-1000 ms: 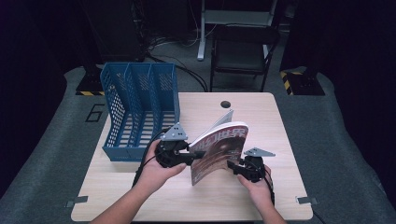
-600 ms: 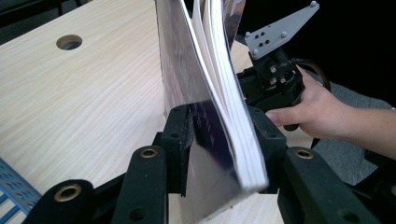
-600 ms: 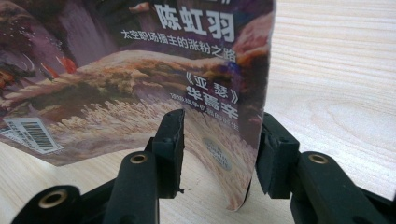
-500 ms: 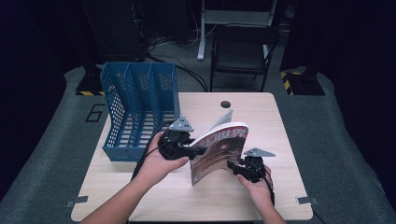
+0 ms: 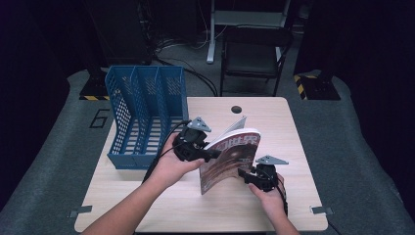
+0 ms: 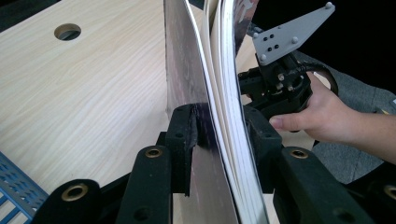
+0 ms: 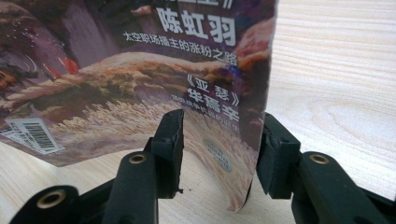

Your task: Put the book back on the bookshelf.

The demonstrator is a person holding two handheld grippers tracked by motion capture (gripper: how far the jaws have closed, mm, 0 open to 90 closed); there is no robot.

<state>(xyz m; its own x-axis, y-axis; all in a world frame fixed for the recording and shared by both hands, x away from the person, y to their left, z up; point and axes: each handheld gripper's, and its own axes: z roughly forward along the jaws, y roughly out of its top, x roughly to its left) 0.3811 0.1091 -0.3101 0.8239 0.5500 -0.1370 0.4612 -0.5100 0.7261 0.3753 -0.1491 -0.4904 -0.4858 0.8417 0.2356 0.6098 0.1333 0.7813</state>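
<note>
Right gripper view alone shows the magazine's (image 7: 140, 79) barcode (image 7: 33, 134).

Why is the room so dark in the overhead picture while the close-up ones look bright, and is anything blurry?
In the high view, light falls mainly on the table; the floor and background stay dim. In the left gripper view, the magazine sits very close, its page edges soft, with a sheen on its cover. In the right gripper view, the magazine's printed characters read sharply, while the wood grain behind looks slightly soft.
</note>
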